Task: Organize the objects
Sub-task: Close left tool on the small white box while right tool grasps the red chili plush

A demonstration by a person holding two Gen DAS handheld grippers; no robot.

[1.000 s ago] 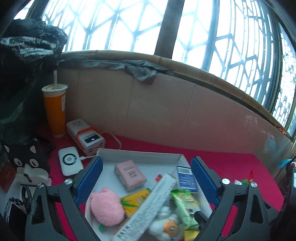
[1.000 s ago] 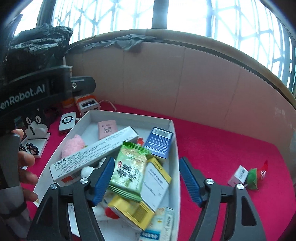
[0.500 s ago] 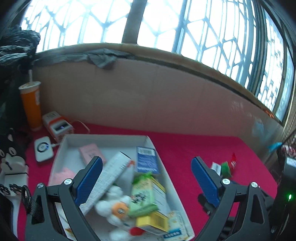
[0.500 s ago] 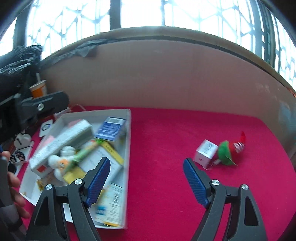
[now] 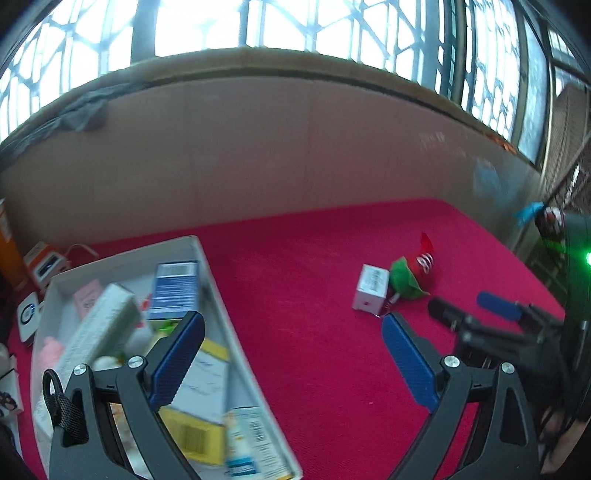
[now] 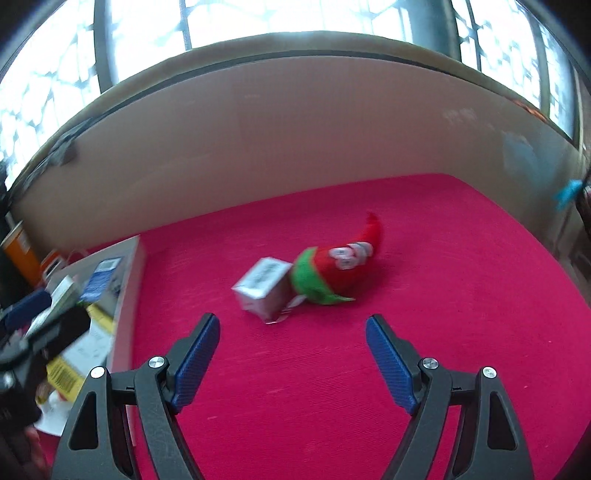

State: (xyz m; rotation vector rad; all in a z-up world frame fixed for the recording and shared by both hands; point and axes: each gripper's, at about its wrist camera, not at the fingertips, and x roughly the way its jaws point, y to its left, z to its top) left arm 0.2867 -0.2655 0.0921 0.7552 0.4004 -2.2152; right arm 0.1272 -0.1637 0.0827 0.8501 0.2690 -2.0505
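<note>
Across the red cloth point(image 6: 424, 266), backed by a tan panel point(image 6: 295, 122) under latticed windows point(image 5: 332, 22), stand one white tray point(image 5: 218, 295) crowded with packets, one small white box point(image 6: 264, 286) and one red-green plush toy point(image 6: 332, 269) touching it, both well right of the tray. Left gripper point(image 5: 291, 354) and right gripper point(image 6: 291, 354) both gape wide, holding nothing.

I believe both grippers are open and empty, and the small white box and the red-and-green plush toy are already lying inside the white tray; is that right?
Not quite. The small white box and the red-and-green plush toy lie on the red cloth, outside the white tray, as the right wrist view shows. The rest holds: the right gripper and the left gripper are open and empty.
</note>
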